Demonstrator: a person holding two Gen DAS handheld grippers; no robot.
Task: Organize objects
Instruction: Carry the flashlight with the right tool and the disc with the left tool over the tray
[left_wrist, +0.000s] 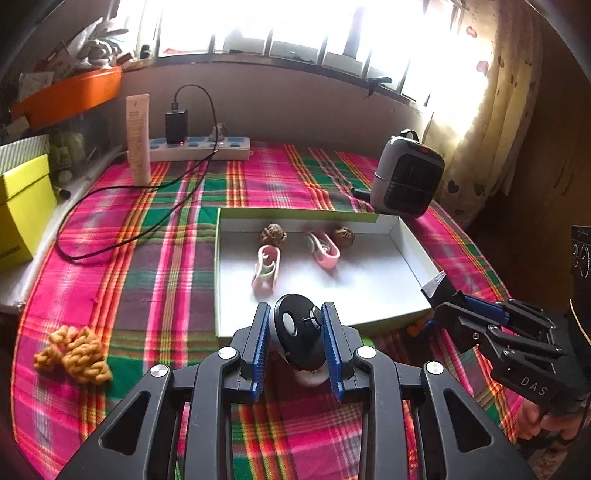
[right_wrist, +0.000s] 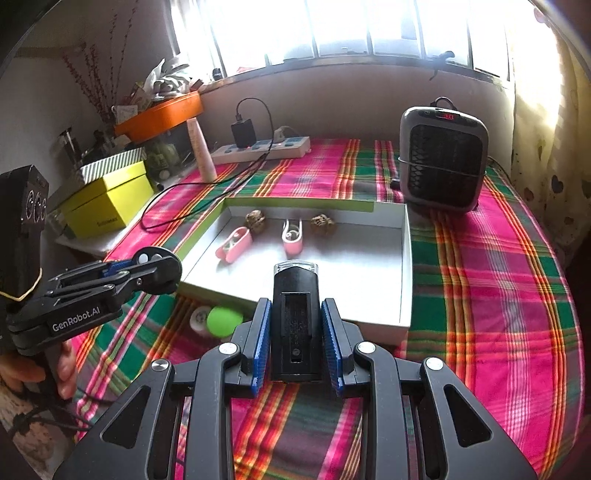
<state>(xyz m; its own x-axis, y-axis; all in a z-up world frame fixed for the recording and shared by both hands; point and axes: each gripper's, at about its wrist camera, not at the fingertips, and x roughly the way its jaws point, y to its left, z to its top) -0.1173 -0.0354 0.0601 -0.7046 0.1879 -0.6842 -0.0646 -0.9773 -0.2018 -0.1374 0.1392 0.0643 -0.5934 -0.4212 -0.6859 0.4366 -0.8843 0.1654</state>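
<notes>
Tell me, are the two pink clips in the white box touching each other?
Apart. Both wrist views show bare white box floor between one pink clip and the other pink clip.

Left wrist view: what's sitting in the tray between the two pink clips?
Nothing: bare white tray floor separates the left pink clip from the right pink clip. The right wrist view shows the same gap.

A plaid cloth (right_wrist: 480, 280) covers the table. Far right stands a grey heater (right_wrist: 442, 158). By the far wall lies a power strip (left_wrist: 201, 147) with a black charger (left_wrist: 176, 126), a white tube (left_wrist: 138, 139) to its left. A yellow box (left_wrist: 23, 210) sits far left.
</notes>
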